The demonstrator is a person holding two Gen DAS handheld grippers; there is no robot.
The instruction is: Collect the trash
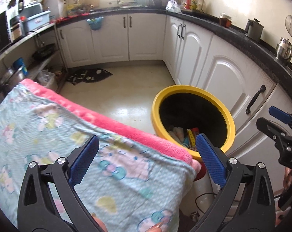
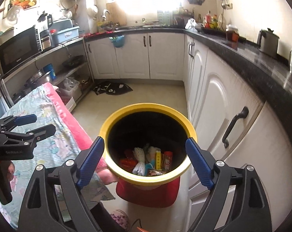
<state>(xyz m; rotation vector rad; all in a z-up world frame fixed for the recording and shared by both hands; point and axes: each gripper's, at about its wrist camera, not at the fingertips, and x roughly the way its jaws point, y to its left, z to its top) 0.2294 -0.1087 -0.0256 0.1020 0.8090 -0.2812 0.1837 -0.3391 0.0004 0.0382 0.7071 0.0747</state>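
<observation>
Left gripper: we hold its jaws spread wide, empty, above the patterned cloth.
Right gripper: our jaws gape, empty, over the bin.
Trash bin: yellow-rimmed, beside the white cabinets.
Trash: wrappers and foam netting lie at the bin's bottom.

The bin hides most of the red stool under it, and its dark wall covers part of the wrappers at the bottom; their print is too small to read. In the left wrist view the blanket covers the bin's near rim. The right gripper is cut off there by the picture's edge.
</observation>
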